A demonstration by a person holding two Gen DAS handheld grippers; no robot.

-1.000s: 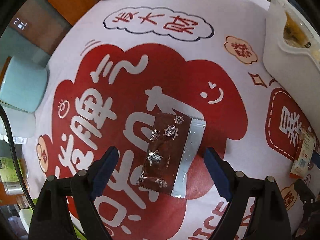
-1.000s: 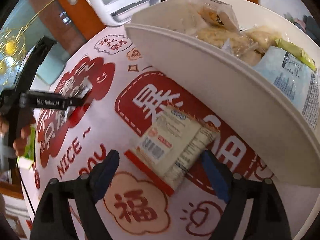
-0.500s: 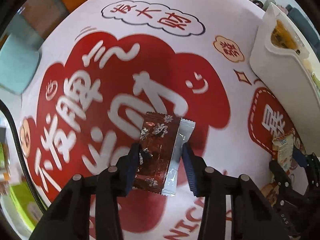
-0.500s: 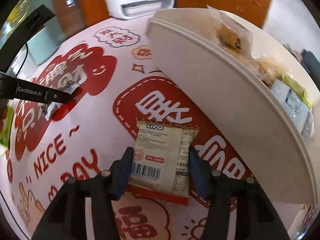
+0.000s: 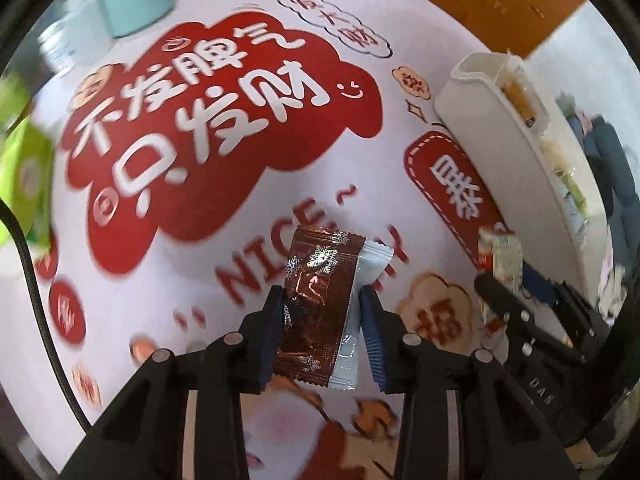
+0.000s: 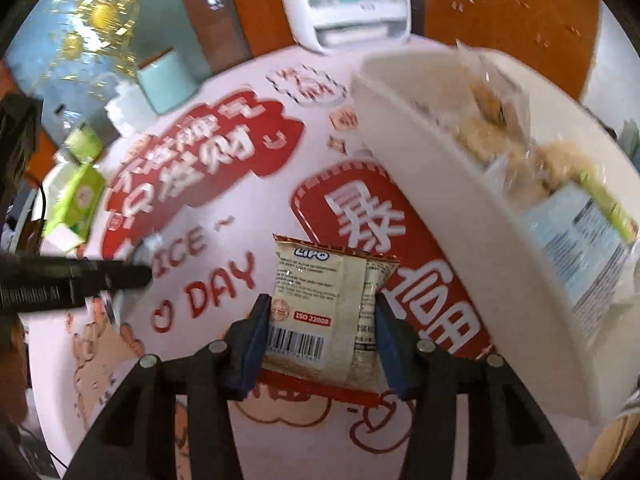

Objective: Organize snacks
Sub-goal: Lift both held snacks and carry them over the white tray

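Two grippers each clamp one snack: left gripper (image 5: 320, 312) brown wrapper (image 5: 316, 300), right gripper (image 6: 320, 336) cracker packet (image 6: 320, 312).

This looks like a home, probably a dining or living corner. A round table (image 5: 280, 184) fills the middle of both views, covered by a white cloth printed with festive red cartoon clouds and Chinese lettering. Toward the right stands a white bin (image 6: 460, 216) packed with wrapped snacks. At the upper edge sits a white countertop appliance (image 6: 352, 4) against orange wooden cabinet doors (image 6: 500, 12). At the upper left are a pale teal container (image 5: 134, 4) and, lower, a green carton (image 6: 76, 200).
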